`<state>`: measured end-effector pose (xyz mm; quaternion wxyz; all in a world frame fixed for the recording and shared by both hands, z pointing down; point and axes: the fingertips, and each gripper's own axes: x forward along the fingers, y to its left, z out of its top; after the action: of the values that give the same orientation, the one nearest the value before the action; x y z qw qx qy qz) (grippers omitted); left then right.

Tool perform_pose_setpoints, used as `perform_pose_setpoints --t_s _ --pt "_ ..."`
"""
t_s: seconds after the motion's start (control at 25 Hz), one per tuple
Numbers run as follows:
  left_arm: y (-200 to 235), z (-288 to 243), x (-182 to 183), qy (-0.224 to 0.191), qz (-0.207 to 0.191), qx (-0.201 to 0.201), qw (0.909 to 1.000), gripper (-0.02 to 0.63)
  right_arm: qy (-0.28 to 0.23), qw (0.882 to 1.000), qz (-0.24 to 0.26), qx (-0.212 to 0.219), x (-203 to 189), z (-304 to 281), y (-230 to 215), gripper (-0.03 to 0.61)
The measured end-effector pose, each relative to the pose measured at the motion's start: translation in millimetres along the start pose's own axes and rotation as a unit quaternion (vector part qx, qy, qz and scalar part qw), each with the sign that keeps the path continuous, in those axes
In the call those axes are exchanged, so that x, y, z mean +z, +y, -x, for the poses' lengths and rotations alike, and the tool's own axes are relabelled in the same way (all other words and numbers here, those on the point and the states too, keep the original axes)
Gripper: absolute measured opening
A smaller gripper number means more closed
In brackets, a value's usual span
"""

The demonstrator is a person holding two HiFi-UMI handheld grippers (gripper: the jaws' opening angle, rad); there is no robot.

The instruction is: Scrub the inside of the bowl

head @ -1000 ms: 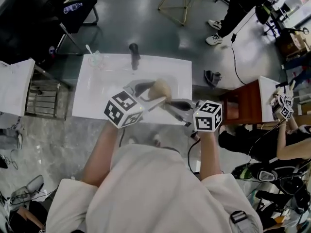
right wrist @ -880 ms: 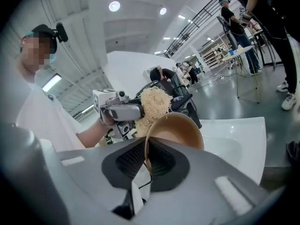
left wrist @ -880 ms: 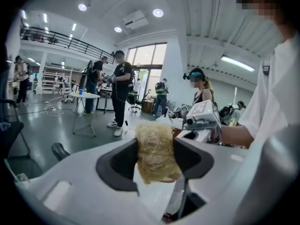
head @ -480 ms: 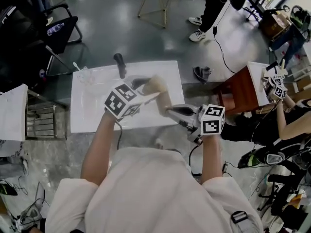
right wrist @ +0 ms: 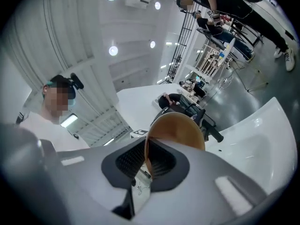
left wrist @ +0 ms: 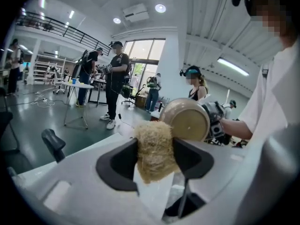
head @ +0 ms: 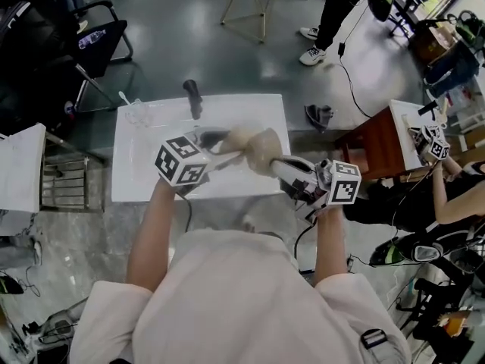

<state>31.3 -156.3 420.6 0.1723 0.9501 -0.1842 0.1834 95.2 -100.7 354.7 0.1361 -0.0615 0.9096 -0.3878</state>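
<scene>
Currently right gripper (right wrist: 146, 162) fingers pinch the tilted bowl's (right wrist: 180, 132) rim while left gripper (left wrist: 154, 157) fingers clamp a scrubber (left wrist: 153, 142).

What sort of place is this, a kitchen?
Likely a lab or workshop hall: a white sink unit stands on a bare grey floor, a cable trails across it, and another person holds marker-cube grippers.

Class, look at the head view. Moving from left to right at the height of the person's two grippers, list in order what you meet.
white side table → left gripper's marker cube → fibre scrubber → bowl → right gripper's marker cube
</scene>
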Motion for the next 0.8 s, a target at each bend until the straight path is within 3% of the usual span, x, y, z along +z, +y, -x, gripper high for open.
perform_pose_setpoints --t_s 0.16,0.28,0.56,0.8 --pt "-8.9 5.9 -12.6 0.012 0.001 0.001 0.9999 0.233 -0.036 0.999 -0.013 0.015 16.0 -6.0 -1.5 0.017" --pt "-25.1 3.0 -15.9 0.014 -0.002 -0.009 0.9999 0.233 -0.050 0.999 -0.006 -0.008 28.1 -11.7 -11.4 0.017" --pt "-48.8 9.5 -3.5 -0.012 0.000 -0.013 0.9998 0.233 -0.004 0.994 0.048 -0.096 25.8 -25.1 -36.9 0.017" --pt "-52.1 25.0 23.6 -0.051 -0.010 0.006 0.9986 0.233 0.021 0.992 0.029 -0.118 11.0 -24.8 -49.8 0.017"
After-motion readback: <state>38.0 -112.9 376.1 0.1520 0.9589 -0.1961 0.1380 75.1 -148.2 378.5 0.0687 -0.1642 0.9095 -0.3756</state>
